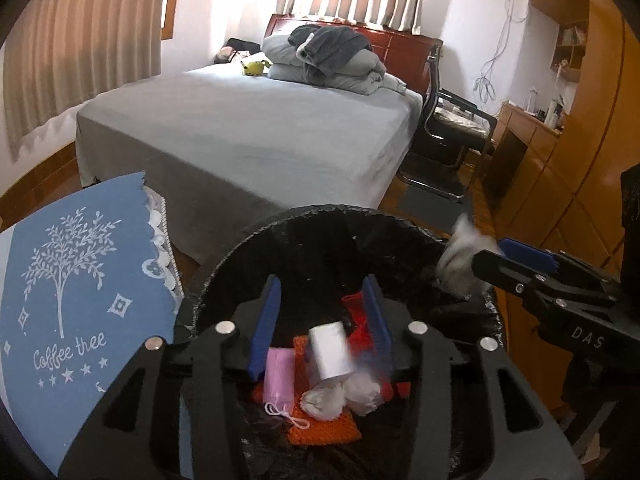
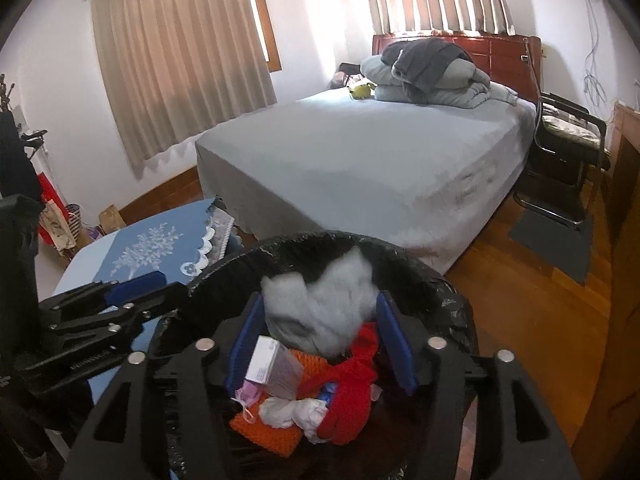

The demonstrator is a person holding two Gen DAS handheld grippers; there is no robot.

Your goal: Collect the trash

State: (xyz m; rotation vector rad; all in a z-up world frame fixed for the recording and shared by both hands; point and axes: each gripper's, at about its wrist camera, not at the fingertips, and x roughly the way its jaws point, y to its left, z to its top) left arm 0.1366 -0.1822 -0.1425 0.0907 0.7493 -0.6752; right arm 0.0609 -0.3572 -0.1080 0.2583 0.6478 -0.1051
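Right wrist view: my right gripper [image 2: 320, 340] stands wide, grey wad [image 2: 320, 300] loose between; left gripper [image 1: 324, 328] parted, box [image 1: 330, 350] dropping. Wad could snag bin [image 2: 440, 280] rim at 12 o'clock.

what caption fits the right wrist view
Right gripper, open above the bin, with a tissue wad between its fingers.

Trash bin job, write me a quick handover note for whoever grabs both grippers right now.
Left gripper: open over the trash bin, white box blurred between its fingers, seemingly dropping.
Right gripper: jaws apart around a blurred grey tissue wad; grip unclear.
Already in the bin: orange knit, red knit, pink mask, white tissues.
Left: confirm both drops, look for more trash.
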